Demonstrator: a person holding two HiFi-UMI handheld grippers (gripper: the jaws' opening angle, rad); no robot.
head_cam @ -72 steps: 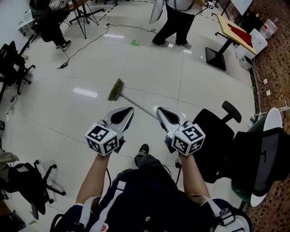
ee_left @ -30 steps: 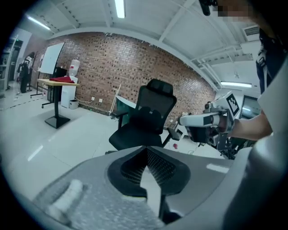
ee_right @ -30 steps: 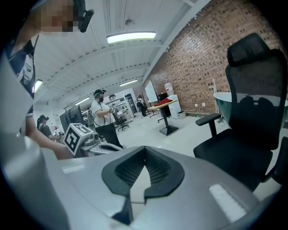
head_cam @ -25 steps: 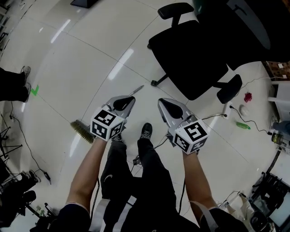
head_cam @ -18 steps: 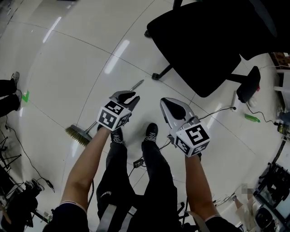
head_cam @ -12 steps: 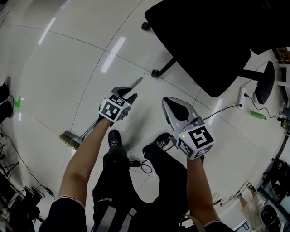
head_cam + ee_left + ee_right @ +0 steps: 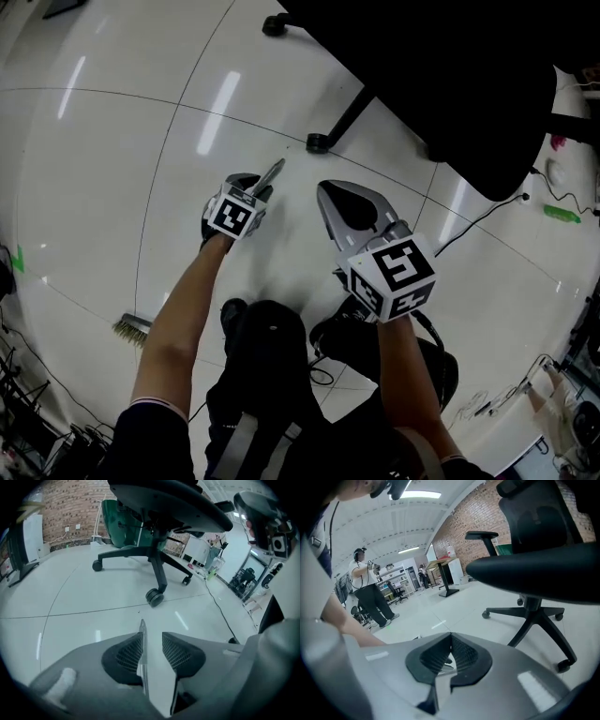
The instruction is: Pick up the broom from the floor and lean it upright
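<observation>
The broom lies on the white tiled floor, its bristle head at the lower left and its thin metal handle running up to the right. My left gripper is low over the handle's end. In the left gripper view its jaws stand open, with the handle between them, close along the left pad. My right gripper hangs beside it to the right, higher off the floor. It is shut with nothing in it.
A black office chair stands just beyond the grippers, with a caster close to the handle tip. A black cable crosses the floor at right. The person's own legs and shoes are below the grippers. Another person stands far off.
Both grippers have dropped toward the floor. The left one went from shut to open and now straddles the end of the broom handle. The right one stayed shut.
</observation>
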